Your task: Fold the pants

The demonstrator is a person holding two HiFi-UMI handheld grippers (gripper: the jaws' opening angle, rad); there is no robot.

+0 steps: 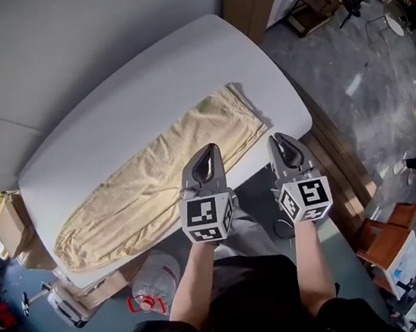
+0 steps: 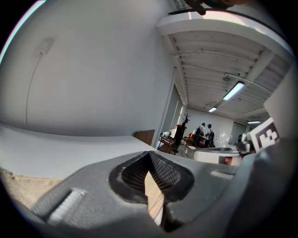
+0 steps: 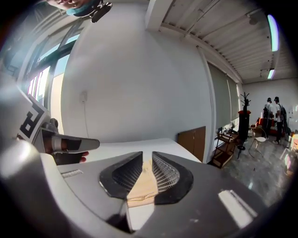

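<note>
The tan pants (image 1: pixel 157 184) are laid flat and long across the white table (image 1: pixel 142 78). No fold has been made yet. The left gripper (image 1: pixel 208 152) is held at the table's near edge, over the side of the pants. Its jaws are pressed together and nothing is pinched. The right gripper (image 1: pixel 281 139) is held at the same table edge, just past the end of the pants. Its jaws are spread a tiny bit, with nothing pinched. If the left jaws are not opened, the cloth could only be pushed and bunched up. If too little cloth is caught, it could slip out. With a hard pull, the pants could be dragged off the table.
</note>
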